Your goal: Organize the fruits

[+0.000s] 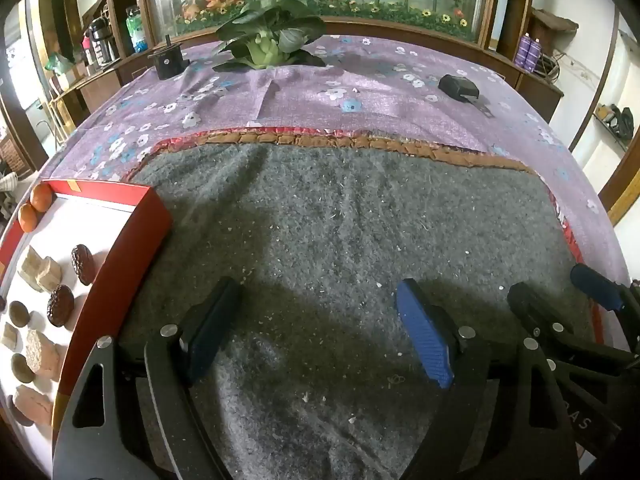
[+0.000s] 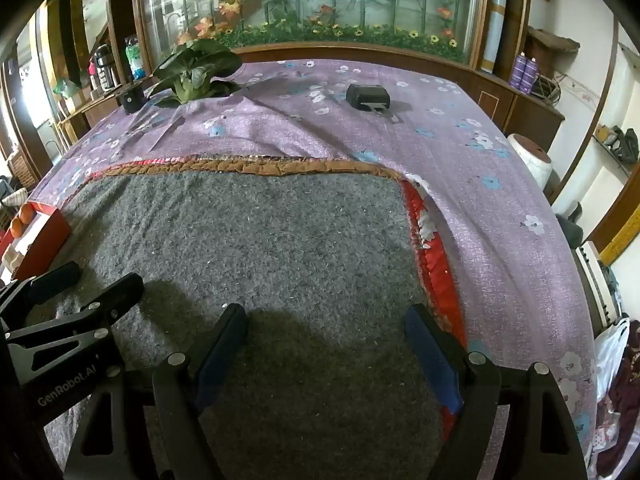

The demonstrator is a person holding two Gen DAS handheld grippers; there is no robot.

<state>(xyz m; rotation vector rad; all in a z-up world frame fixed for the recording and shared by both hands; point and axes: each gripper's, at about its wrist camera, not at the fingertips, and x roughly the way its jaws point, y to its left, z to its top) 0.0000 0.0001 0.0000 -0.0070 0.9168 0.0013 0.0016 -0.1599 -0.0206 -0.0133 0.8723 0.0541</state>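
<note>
Nearest the cameras, both tools hover over the grey mat (image 1: 340, 240) with nothing between their pads. The left hand-held gripper (image 1: 320, 332) has its fingers well apart and empty; the right hand-held gripper (image 2: 328, 356) is likewise spread and holds nothing. In the left wrist view the right tool shows at the near right edge, so the two sit side by side, the left one closer to the box.

The task's things lie to the left. The red box (image 1: 132, 248) stands on the mat's left edge, just beside the left tool and well apart from the right. Inside it are dark round pieces (image 1: 82, 258), pale blocks (image 1: 40, 272) and small brownish balls, loosely spread. Two oranges (image 1: 36, 206) sit at the box's far left corner, touching each other.

The box's long axis runs near to far, so I judge the left arm better placed, swinging left over the red wall.

Farther off, on the purple floral cloth (image 1: 360, 84), lie a leafy green vegetable (image 1: 264, 40) and two dark objects.
</note>
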